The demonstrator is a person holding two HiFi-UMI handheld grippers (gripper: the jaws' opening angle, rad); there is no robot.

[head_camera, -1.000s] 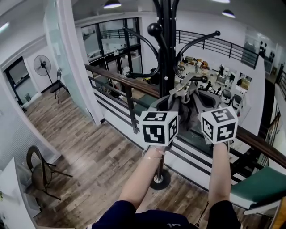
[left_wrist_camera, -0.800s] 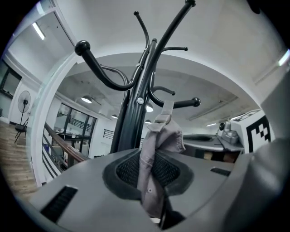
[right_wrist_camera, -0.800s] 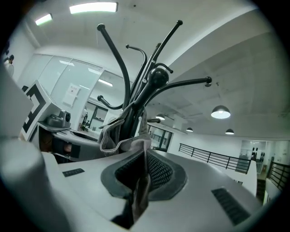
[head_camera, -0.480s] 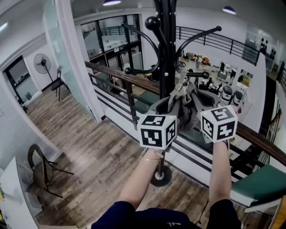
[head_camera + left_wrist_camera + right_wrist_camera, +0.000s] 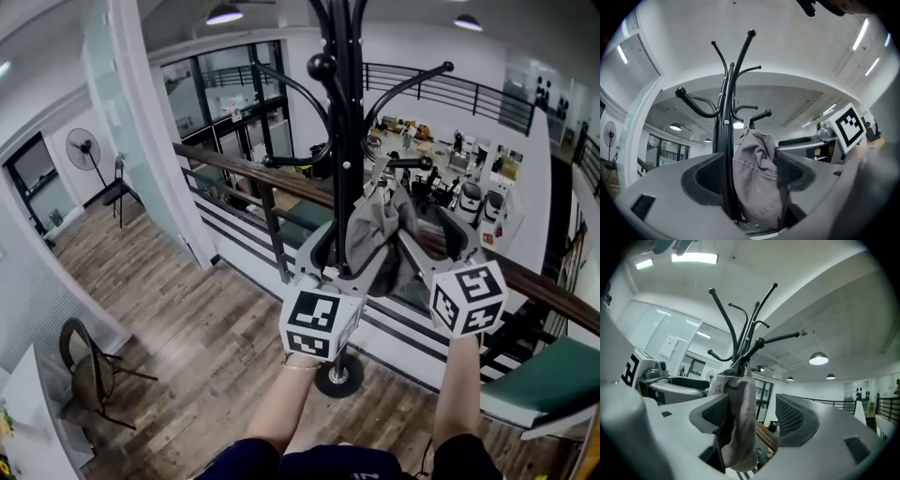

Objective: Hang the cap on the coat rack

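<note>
Cap (image 5: pixel 380 234) hangs limp from a low hook (image 5: pixel 405 164) on the rack (image 5: pixel 349 112). The left gripper (image 5: pixel 751 171) and right gripper (image 5: pixel 752 416) are opening their jaws around it, pads apparently off the cloth. The likely risk is a jaw snagging fabric on withdrawal and dragging the cap off the short hook. No container figures here.

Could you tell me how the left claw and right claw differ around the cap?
The left claw has the grey cap and the coat rack's pole between its jaws; the right claw shows only the cap. The cap hangs by the left claw's right pad, but by the right claw's left pad. Both claws are opening, pressing on nothing.
</note>
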